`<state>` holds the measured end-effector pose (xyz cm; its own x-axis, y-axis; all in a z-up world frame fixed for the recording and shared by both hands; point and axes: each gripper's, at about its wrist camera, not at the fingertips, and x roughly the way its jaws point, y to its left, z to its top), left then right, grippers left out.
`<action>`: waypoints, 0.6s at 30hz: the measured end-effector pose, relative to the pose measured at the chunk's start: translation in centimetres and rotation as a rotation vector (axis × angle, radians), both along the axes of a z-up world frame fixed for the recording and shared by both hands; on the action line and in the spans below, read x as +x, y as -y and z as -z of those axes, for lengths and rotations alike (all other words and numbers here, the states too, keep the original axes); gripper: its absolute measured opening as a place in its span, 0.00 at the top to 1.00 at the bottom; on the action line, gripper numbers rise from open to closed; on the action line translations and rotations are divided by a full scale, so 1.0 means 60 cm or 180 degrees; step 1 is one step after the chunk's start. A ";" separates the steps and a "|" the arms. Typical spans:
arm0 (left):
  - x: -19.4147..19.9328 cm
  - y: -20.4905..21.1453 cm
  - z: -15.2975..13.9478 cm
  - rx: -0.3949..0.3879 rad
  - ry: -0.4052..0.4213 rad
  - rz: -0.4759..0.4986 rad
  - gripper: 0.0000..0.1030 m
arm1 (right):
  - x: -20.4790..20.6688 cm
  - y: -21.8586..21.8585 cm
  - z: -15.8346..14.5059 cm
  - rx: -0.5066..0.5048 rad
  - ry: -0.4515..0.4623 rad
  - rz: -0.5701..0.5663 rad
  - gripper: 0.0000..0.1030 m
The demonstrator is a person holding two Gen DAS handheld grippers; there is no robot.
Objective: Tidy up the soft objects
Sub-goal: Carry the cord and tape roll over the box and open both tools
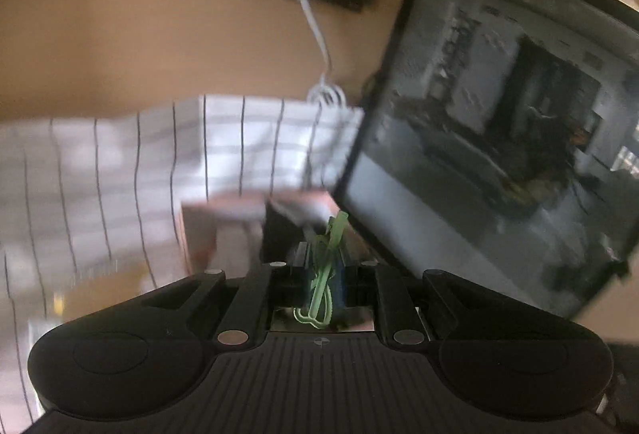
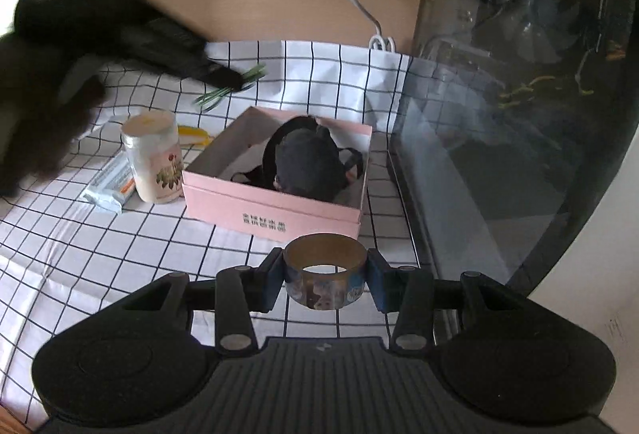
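Your right gripper [image 2: 325, 280] clasps a tape roll [image 2: 325, 276], just short of the pink box [image 2: 275, 202], which lies straight ahead; your left gripper [image 1: 323, 274], clenched on a green elastic [image 1: 323, 270], sits farther beyond the box.

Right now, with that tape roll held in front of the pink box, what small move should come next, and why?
Probably carry the tape roll forward over the pink box. The right gripper clamps it just short of the box, whose top is open with room beside the dark item.
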<state>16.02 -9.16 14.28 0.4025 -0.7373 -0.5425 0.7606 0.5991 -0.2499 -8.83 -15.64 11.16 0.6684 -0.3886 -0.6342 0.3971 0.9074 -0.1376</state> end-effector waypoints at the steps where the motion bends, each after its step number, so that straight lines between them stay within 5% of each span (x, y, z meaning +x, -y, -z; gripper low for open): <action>1: 0.014 0.013 -0.002 -0.0033 0.0001 -0.0065 0.85 | 0.001 0.002 -0.001 -0.0001 0.0011 -0.0021 0.58; 5: 0.058 0.045 0.020 0.0017 -0.0050 -0.0463 0.83 | 0.009 0.008 0.002 -0.0003 -0.0005 -0.0082 0.58; 8: 0.066 0.047 0.042 0.0120 -0.0102 -0.0481 0.83 | 0.016 0.016 0.007 0.0017 -0.0030 -0.0110 0.58; 13: 0.033 -0.028 0.051 -0.0057 -0.0310 -0.0649 0.83 | 0.037 0.036 0.002 0.0003 0.0015 -0.0192 0.58; 18: -0.039 -0.101 0.068 0.0238 -0.0259 -0.0686 0.83 | 0.105 0.083 -0.044 0.0025 0.0195 -0.0380 0.58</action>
